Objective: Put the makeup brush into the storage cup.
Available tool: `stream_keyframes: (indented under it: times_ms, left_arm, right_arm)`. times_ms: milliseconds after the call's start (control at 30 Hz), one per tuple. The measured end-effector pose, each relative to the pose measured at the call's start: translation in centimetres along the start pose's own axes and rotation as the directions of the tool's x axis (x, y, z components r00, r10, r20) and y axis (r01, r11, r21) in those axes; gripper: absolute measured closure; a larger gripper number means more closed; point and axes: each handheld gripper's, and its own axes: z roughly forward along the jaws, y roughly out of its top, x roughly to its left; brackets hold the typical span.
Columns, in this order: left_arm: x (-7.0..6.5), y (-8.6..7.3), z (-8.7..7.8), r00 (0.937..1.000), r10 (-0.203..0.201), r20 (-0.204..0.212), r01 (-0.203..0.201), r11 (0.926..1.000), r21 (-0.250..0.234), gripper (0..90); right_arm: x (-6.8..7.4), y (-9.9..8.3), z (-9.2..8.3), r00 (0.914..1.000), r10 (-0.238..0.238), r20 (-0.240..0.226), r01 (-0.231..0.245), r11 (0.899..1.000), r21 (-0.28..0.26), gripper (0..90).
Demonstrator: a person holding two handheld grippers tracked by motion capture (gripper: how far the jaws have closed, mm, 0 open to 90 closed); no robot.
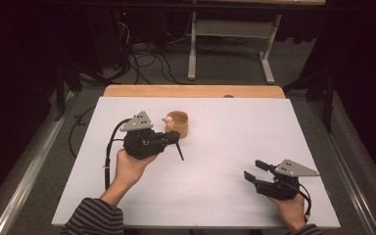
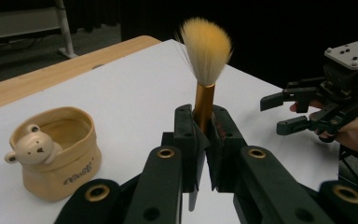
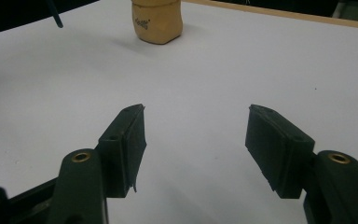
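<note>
Overhead light falls evenly on the white tabletop [image 1: 215,176]; surroundings stay dark. Shadows are soft. All views are slightly grainy, without glare.

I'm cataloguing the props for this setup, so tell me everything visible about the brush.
The brush has a fluffy head of pale, yellowish bristles, a shiny copper-coloured ferrule and a thin dark handle. The left gripper is shut on the ferrule, its pads pressing both sides. In the left gripper view the bristles point up and away from the camera; in the high view the handle slants down over the white table, beside the bear pot.
</note>
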Motion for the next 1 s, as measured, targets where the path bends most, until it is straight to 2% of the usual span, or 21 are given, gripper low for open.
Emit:
stream_keyframes:
  times_ms: [233,533,767,1000]
  left_arm:
    - [0.4,1.0,0.4,0.9999,0.008,-0.010,-0.008,1.0000,-0.001,83.6]
    - [1.6,1.7,0.5,0.9992,-0.020,-0.035,0.019,0.9995,-0.027,83.6]
    - [2.4,2.5,0.3,0.9979,-0.027,-0.059,0.025,0.9987,-0.046,83.6]
    - [2.8,3.2,0.7,0.9965,-0.021,-0.080,0.018,0.9990,-0.042,83.6]
  right_arm:
    - [0.0,0.0,0.1,1.0000,-0.002,-0.003,0.002,1.000,0.005,39.8]
    - [0.1,0.0,0.1,1.0000,0.003,-0.008,-0.003,1.000,0.001,39.8]
    - [0.1,0.0,0.1,0.9999,0.002,-0.011,-0.002,1.000,-0.001,39.9]
    - [0.1,0.0,0.1,0.9999,0.002,-0.010,-0.002,1.000,0.000,39.8]
